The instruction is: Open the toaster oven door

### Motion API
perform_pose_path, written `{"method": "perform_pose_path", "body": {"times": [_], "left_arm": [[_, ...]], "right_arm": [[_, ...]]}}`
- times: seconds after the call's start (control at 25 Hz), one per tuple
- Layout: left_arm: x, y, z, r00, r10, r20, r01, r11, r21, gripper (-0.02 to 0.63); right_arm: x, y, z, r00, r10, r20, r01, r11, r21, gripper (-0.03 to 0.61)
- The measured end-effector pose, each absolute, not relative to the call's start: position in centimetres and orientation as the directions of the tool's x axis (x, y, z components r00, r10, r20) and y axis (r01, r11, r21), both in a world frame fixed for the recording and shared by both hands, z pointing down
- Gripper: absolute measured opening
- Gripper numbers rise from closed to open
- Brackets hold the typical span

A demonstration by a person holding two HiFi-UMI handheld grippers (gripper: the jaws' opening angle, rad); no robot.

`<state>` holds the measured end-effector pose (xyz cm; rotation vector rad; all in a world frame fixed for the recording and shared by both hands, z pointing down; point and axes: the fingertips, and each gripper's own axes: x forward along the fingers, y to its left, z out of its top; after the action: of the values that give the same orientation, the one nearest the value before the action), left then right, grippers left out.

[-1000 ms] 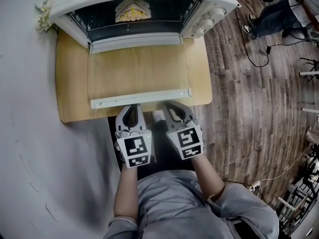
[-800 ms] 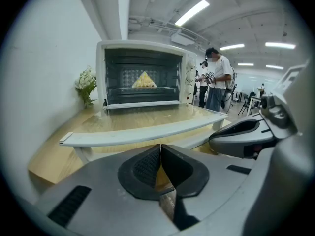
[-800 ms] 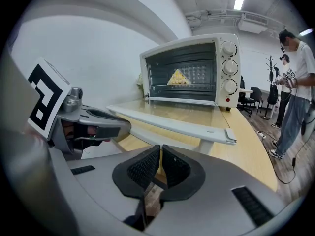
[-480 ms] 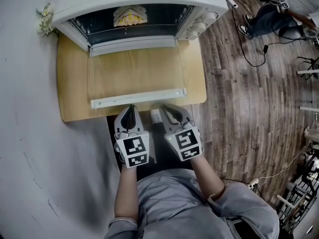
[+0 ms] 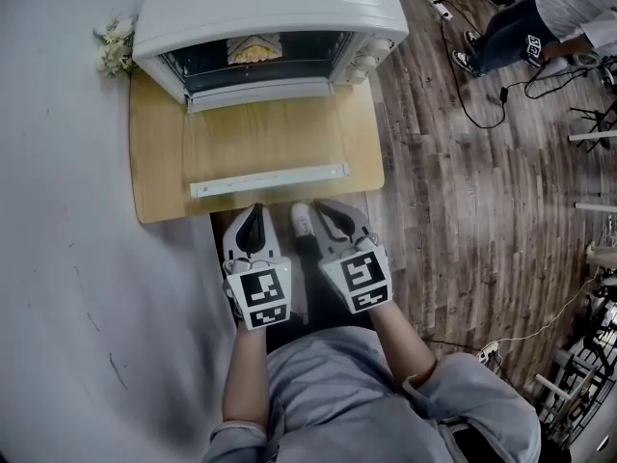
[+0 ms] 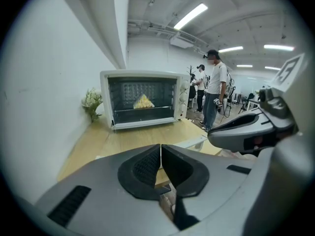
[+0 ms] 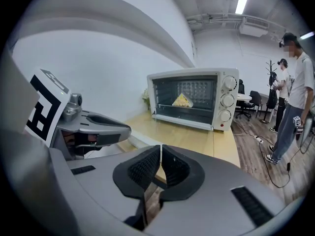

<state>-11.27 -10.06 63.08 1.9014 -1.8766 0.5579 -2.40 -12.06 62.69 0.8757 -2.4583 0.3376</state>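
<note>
Toaster oven door (image 5: 265,141): glass, swung fully down, lying flat over the wooden counter (image 5: 154,177), hinged at the front of the oven; same position as a second ago. White bar handle (image 5: 270,179) along its near edge, touched by nothing.

Toaster oven (image 5: 270,13): white, at the far end of the counter, cavity open. Holds a pale yellow wedge of food (image 5: 255,50) on the rack. Knobs (image 5: 364,64) stacked on its right front panel. Shown whole and smaller in the head view now; a second ago cropped by the top edge and larger.

Small bunch of pale flowers (image 5: 116,46): against the wall (image 5: 58,258), just left of the oven.

Left tool (image 5: 254,212): off the near edge of the counter, short of the handle, pointing toward the oven. Jaws pressed together, nothing between the pads, as read in the left gripper view (image 6: 160,149).

Right tool (image 5: 330,210): beside the left one, likewise clear of the door. Jaws pressed together and empty in the right gripper view (image 7: 161,150).

Gap between the tool tips and the handle: wider in the head view than a second ago.

Wooden floor (image 5: 463,220): right of the counter, crossed by a dark cable (image 5: 482,114). Other people (image 5: 521,22) standing at the far right, well apart from the counter.
</note>
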Motion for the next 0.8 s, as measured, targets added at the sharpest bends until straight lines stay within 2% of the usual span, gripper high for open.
{"method": "perform_pose_path", "body": {"times": [0.2, 0.48, 0.8], "left_arm": [[-11.0, -9.3, 58.6, 0.014, -0.868, 0.497, -1.000, -0.013, 0.007, 0.006], [-11.7, -7.5, 52.1, -0.010, -0.915, 0.403, -0.999, 0.025, 0.032, 0.006], [-12.4, -5.9, 44.2, 0.001, -0.965, 0.262, -0.999, 0.009, 0.034, 0.006]], "right_arm": [[-2.6, -11.3, 58.4, -0.676, -0.558, 0.482, -0.654, 0.755, -0.043, 0.005], [-2.6, -9.8, 50.7, -0.686, -0.641, 0.343, -0.687, 0.726, -0.017, 0.000], [-2.4, -8.5, 42.5, -0.677, -0.705, 0.214, -0.715, 0.698, 0.037, 0.000]]}}
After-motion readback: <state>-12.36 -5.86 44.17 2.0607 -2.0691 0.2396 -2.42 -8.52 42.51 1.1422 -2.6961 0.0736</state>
